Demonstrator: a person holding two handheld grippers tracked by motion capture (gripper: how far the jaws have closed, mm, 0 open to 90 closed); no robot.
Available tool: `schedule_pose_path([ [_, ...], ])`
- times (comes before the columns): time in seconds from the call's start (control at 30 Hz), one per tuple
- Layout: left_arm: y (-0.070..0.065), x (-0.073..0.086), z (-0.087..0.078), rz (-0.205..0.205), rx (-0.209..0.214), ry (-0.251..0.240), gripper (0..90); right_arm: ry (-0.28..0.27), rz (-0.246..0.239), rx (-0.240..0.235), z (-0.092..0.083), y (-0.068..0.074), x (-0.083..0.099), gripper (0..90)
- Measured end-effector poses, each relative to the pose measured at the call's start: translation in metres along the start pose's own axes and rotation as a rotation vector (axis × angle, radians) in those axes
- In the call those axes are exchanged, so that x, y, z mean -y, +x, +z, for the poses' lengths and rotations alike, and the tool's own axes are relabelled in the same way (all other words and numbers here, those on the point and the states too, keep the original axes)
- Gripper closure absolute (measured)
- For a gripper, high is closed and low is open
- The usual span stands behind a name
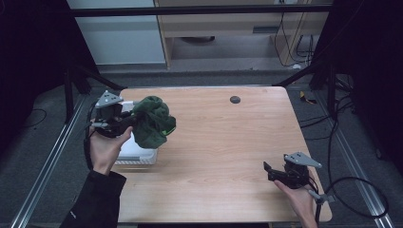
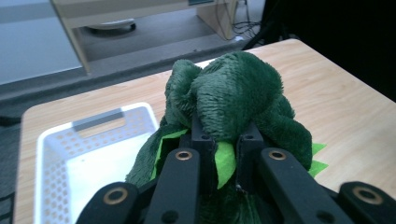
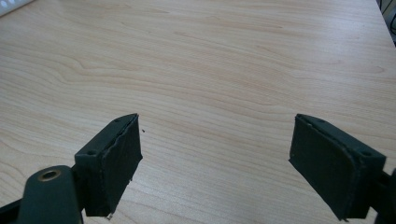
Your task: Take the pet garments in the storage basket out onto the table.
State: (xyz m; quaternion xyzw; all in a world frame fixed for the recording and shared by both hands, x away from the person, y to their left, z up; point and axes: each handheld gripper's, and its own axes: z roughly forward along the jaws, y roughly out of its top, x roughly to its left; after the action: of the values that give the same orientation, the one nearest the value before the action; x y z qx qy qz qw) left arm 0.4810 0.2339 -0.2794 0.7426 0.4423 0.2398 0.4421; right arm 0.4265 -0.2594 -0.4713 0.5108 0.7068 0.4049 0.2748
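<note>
Left gripper: jaws closed down tight on a dark green plush toy with bright green felt trim, pinching a fold of the fabric plus a lime felt piece between them. Grip looks firm, though the toy's bulk bunches above and around the jaws, so the hold is on loose cloth, not the body.

Toy is off the table, held in the air. In the high view the toy hangs at the right-hand edge of a white perforated plastic basket that sits at the left side of the light wooden table. Toy overlaps the basket's near corner; can't tell whether it's fully over the opening or partly over bare table. From the left gripper view the basket lies off to the left of the toy, interior looks empty.

Right gripper: jaws wide apart, nothing between them, just bare tabletop. In the high view the right gripper is parked near the front right corner, well apart from toy and basket.

Step, my read: carry phase, toy going to the basket. Next move: shift the left gripper further over the basket opening, lower, then release. Risk: floppy fabric draping over the rim.
</note>
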Motion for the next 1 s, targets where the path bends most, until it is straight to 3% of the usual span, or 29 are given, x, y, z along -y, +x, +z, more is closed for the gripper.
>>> schedule_pose_path([
  [0.57, -0.045, -0.010, 0.029, 0.105, 0.085, 0.065, 82.0, -0.005, 0.006, 0.004, -0.002, -0.003, 0.000, 15.9],
  [1.0, -0.067, -0.013, 0.056, 0.171, 0.143, 0.124, 82.0, -0.007, 0.010, 0.010, -0.003, -0.006, 0.000, 14.9],
])
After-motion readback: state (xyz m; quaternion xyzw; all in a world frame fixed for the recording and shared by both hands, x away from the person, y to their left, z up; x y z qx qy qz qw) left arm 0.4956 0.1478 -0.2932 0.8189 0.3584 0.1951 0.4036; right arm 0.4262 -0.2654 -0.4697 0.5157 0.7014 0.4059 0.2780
